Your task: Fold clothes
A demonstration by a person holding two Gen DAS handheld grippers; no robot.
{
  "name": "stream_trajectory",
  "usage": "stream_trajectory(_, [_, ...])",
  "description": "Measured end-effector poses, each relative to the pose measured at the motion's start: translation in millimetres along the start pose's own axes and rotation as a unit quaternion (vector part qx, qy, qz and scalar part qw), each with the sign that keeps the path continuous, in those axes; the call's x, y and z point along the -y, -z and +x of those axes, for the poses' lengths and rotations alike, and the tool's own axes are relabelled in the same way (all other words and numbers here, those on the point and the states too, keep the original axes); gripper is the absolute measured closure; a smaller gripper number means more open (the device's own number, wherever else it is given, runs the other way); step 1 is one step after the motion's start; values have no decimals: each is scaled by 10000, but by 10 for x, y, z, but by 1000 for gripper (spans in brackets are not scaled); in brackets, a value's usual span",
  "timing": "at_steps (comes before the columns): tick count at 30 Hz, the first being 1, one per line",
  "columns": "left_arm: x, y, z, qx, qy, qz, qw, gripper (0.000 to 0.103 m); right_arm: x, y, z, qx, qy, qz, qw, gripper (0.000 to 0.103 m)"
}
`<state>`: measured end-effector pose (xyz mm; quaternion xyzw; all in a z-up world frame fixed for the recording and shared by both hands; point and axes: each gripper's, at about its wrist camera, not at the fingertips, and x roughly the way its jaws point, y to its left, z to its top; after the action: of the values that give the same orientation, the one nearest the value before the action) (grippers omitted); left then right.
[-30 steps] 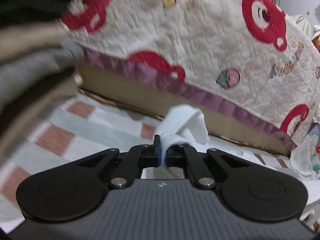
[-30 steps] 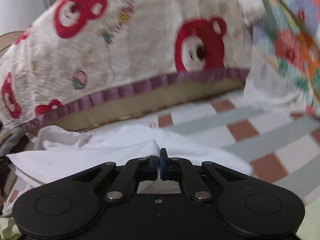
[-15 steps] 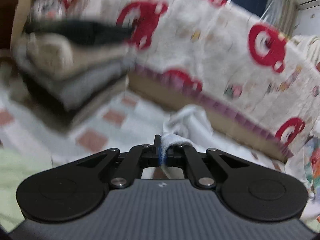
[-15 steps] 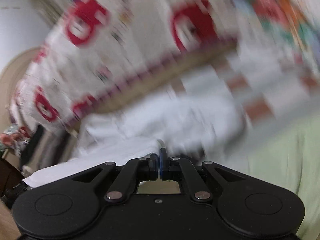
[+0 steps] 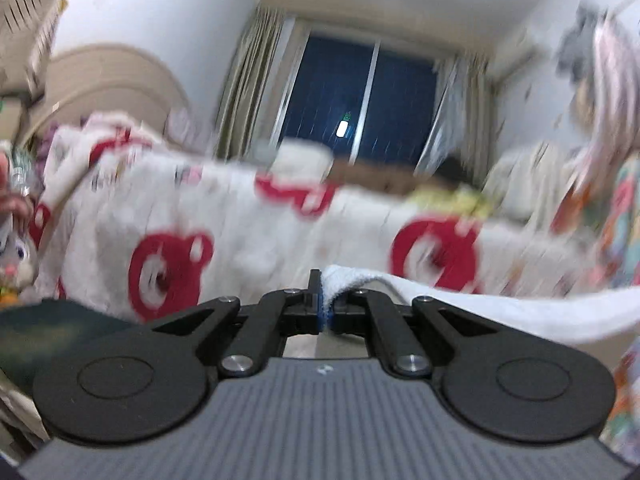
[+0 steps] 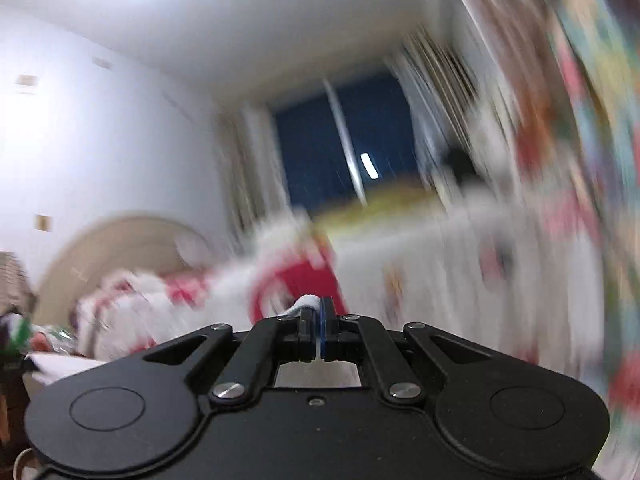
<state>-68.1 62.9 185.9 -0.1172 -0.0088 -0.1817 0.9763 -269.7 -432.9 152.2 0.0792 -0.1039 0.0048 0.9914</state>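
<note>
My left gripper (image 5: 325, 312) is shut on an edge of a white garment (image 5: 520, 308), whose cloth stretches away to the right from the fingertips. My right gripper (image 6: 320, 320) is shut on another bit of the same white garment (image 6: 306, 302), a small fold bunched at its tips; more white cloth (image 6: 60, 364) shows low at the left. Both grippers are held high and point about level across the room. The rest of the garment hangs below, out of sight.
A white quilt with red bears (image 5: 240, 232) covers the bed ahead, below a dark window (image 5: 356, 104) with curtains. A curved beige headboard (image 6: 112, 256) stands at the left. Floral fabric (image 6: 592, 120) hangs at the right. A dark folded pile (image 5: 52, 332) sits low left.
Both grippers have risen a long way with the white garment pinched in them. The views swung from the checked sheet and bed edge up to the quilt top, window and ceiling.
</note>
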Motion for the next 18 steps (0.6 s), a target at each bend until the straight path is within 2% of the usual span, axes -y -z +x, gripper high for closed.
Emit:
stream_trajectory(1, [14, -15, -185, -5, 8, -12, 10000, 101, -90, -46, -217, 105, -124, -82, 9998, 100])
stream_trajectory(3, [5, 75, -525, -261, -7, -72, 9996, 101, -176, 80, -561, -158, -79, -75, 9998, 100])
stream_trajectory(4, [-17, 179, -672, -511, -29, -131, 9986, 101, -207, 165, -720, -346, -21, -54, 9994, 100])
stream_trajectory(6, [-94, 533, -885, -1320, -110, -316, 9907, 101, -223, 370, -1008, -815, 144, 47, 9966, 100])
stream_trajectory(9, [-161, 1225, -1040, -2712, -341, -313, 9614, 101, 52, 972, -1266, -1941, 671, 706, 9761, 100])
stream_trajectory(12, [-215, 1917, -1102, -3944, -533, -283, 9170, 101, 325, 1639, -1439, -2951, 1095, 1216, 9413, 100])
stream_trajectory(14, [-163, 2229, -1081, -4447, -593, -82, 8937, 101, 431, 2031, -1498, -3499, 1298, 1324, 9183, 100])
stream_trajectory(15, [-115, 2306, -1091, -4563, -577, 87, 8879, 101, 485, 2227, -1527, -3768, 1397, 1376, 9053, 100])
stream_trajectory(16, [-81, 2325, -1101, -4586, -540, 198, 8868, 101, 523, 2369, -1537, -3930, 1450, 1489, 8957, 100])
stream_trajectory(18, [-85, 2216, -1078, -4523, -492, 172, 8904, 101, 554, 2454, -1572, -3926, 1487, 1679, 8919, 100])
